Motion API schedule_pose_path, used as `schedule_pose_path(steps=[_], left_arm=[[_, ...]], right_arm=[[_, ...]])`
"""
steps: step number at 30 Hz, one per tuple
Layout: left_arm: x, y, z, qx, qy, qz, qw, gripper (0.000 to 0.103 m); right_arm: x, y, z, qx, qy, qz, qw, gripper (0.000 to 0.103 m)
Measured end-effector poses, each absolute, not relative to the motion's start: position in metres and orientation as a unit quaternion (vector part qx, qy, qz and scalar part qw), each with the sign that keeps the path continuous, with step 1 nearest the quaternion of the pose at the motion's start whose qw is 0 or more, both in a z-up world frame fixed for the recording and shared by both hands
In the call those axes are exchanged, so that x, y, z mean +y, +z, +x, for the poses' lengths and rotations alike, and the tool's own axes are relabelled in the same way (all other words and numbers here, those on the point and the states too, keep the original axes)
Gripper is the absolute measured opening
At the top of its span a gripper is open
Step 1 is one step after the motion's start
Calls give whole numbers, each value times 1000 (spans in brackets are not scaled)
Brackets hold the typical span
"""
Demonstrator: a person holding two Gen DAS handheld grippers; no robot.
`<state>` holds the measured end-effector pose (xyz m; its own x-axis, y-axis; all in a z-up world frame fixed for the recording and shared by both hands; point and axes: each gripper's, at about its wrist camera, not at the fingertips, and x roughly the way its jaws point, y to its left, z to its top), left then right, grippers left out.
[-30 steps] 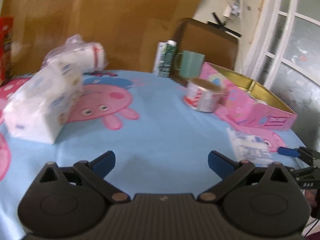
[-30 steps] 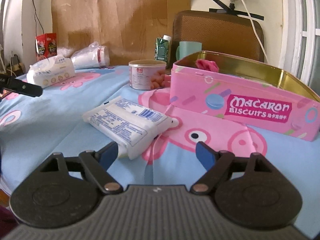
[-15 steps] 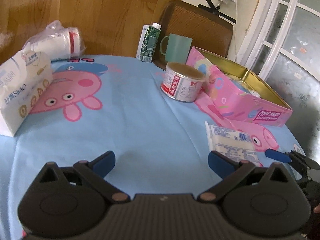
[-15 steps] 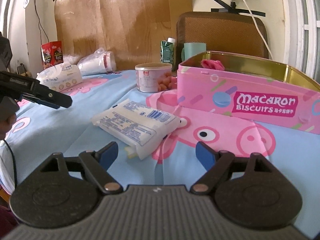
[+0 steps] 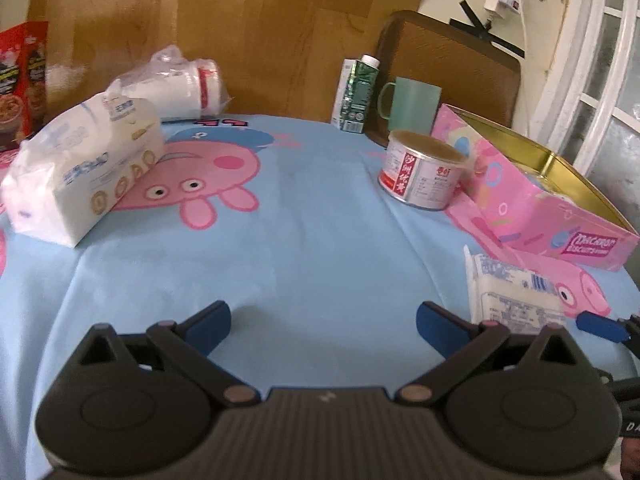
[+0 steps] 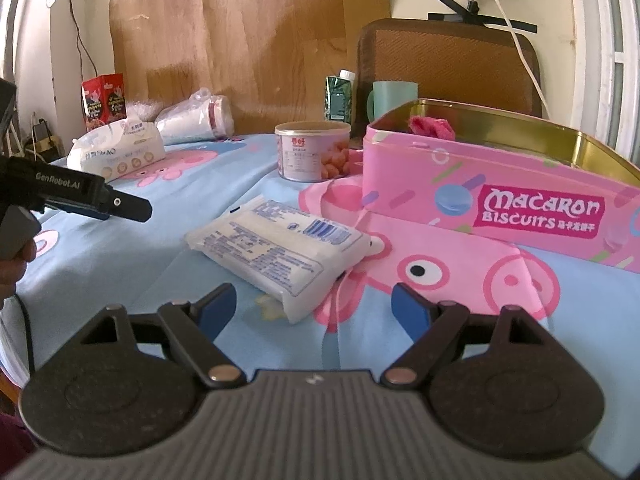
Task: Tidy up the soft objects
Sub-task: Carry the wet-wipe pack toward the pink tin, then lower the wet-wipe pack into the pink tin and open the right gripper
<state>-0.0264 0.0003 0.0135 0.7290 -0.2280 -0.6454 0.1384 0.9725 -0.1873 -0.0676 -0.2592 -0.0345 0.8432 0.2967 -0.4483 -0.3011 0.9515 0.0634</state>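
Note:
A flat white packet with blue print (image 6: 280,248) lies on the blue cartoon-pig tablecloth (image 6: 120,260), just beyond my right gripper (image 6: 314,304), which is open and empty. The same packet (image 5: 508,292) shows at the right of the left wrist view. My left gripper (image 5: 324,320) is open over bare cloth, holding nothing. A large white tissue pack (image 5: 80,160) rests at the far left. The open pink biscuit tin (image 6: 500,196) holds a pink cloth (image 6: 430,126). A bagged roll of white cups (image 5: 176,84) lies behind the tissue pack.
A round food can (image 6: 312,150) stands beside the tin, with a green carton (image 5: 358,96) and a teal mug (image 5: 412,106) behind it. A red box (image 6: 104,100) and cardboard sheets (image 6: 240,40) line the back wall. A brown chair back (image 6: 448,64) rises behind the tin. The table edge is near, at the right.
The left gripper has come further in from the left in the right wrist view, and its own view has swung across the table. The right gripper has stayed put, still open.

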Motion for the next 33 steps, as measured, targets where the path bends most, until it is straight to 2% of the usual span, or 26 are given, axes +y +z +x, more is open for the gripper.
schedule_pose_path(steps=[14,20,28,29,30,31,32,33], left_arm=[[9,11,-74,330,-99,-125,930,103],[7,21,-52,346,-140,-129,919,103],[-48,38,-20,349,-235,-70,904,101],[-57,37,-16,352,-251,-63,899,94],[-65,33,-12,358,-267,-54,893,85],[-75,27,-5,374,-278,-44,884,77],[-82,21,1,396,-284,-40,872,57],[-87,20,0,390,-286,-36,875,53]], right_arm=[[-256,-37,-65,239,152,-9,959,88],[-255,-35,-67,236,159,-9,959,88],[-252,-32,-67,224,165,-15,960,87],[-251,-31,-67,223,167,-16,960,87],[-250,-30,-65,223,170,-17,960,82],[-248,-30,-63,224,173,-17,959,67],[-245,-32,-60,232,177,-18,956,55],[-243,-35,-58,230,173,-19,957,48]])
